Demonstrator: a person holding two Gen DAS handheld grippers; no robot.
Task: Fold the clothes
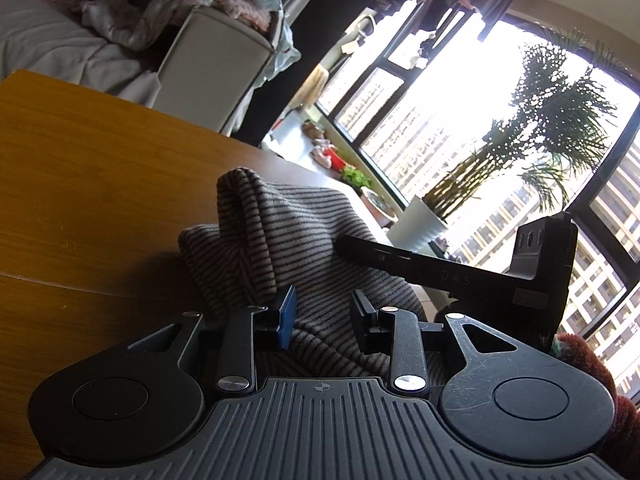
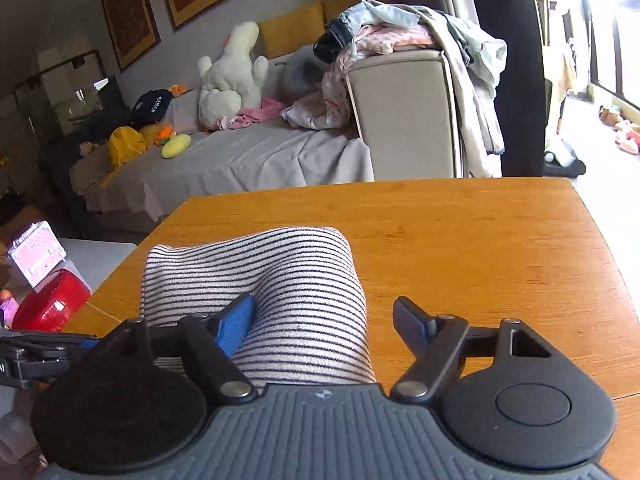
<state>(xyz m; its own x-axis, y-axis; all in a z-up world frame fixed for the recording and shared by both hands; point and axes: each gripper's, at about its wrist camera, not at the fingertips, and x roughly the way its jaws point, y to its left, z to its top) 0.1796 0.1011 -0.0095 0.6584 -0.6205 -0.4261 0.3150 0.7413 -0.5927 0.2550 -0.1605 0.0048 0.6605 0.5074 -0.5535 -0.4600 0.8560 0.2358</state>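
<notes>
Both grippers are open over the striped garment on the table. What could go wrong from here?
1. The striped garment is bunched into a raised hump, so the open right gripper may pinch several layers at once.
2. The left gripper is also open, with the right gripper's body close beside it in the left wrist view; closing in together risks a collision.
3. The garment lies near the wooden table edge on the left; a tug might drag it off.

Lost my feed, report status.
Left gripper and right gripper open. Striped garment bunched on wooden table. Nothing in the way.
</notes>
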